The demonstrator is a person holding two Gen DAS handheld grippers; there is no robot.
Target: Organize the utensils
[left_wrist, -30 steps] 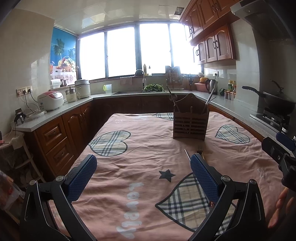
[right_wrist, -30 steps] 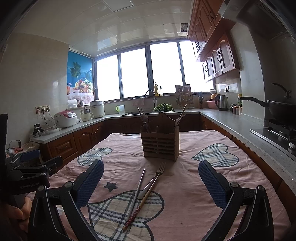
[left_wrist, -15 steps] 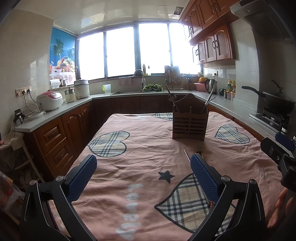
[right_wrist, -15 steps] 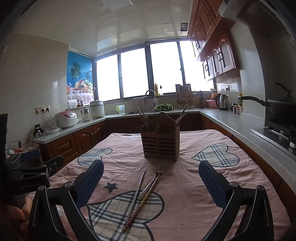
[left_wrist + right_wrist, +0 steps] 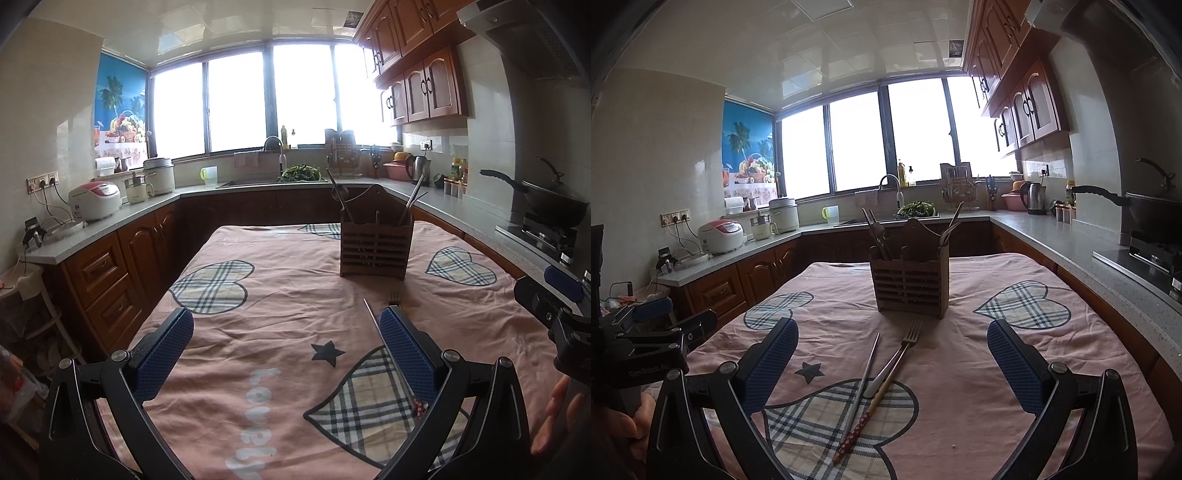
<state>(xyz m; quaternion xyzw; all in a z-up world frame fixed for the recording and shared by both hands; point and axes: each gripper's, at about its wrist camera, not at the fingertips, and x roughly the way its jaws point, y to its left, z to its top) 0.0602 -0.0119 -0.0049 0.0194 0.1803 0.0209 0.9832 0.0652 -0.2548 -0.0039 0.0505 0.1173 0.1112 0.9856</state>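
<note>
Both grippers, left gripper [image 5: 286, 332] and right gripper [image 5: 892, 341], hover wide and empty. The fork [image 5: 892, 363] and chopsticks [image 5: 862, 387] lie crossed before the holder [image 5: 909, 286]; I'd pinch one handle alone.

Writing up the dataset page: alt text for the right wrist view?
Open right gripper hovers over a fork and chopsticks lying on a pink heart-patterned tablecloth, before a wooden utensil holder; kitchen counters and windows behind.
</note>
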